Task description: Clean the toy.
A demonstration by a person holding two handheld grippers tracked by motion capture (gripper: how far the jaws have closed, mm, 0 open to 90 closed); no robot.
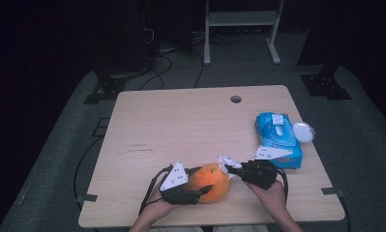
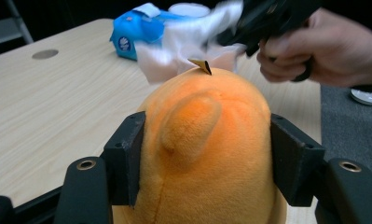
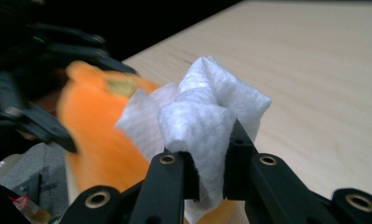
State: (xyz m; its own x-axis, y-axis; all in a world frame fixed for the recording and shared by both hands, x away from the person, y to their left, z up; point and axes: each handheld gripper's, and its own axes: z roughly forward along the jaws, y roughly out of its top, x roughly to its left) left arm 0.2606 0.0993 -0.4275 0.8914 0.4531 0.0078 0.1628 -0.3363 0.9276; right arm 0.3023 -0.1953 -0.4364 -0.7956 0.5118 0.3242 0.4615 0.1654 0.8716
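Orange plush toy [image 1: 211, 182] at the table's [image 1: 181, 125] near edge: soft, light, squashes under load, so grip across the body. Long axis runs away from the left gripper [image 2: 207, 158], tag end toward the right one. Left jaws clamp its flanks. Right gripper [image 3: 210, 163] pinches a white wipe [image 3: 207, 112] touching the toy's top.

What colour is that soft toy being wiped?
The soft toy is orange all over, with a small tan tag on top. The left gripper view shows it best.

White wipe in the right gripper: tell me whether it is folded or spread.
Bunched, not spread: the wipe sits crumpled between the right gripper.
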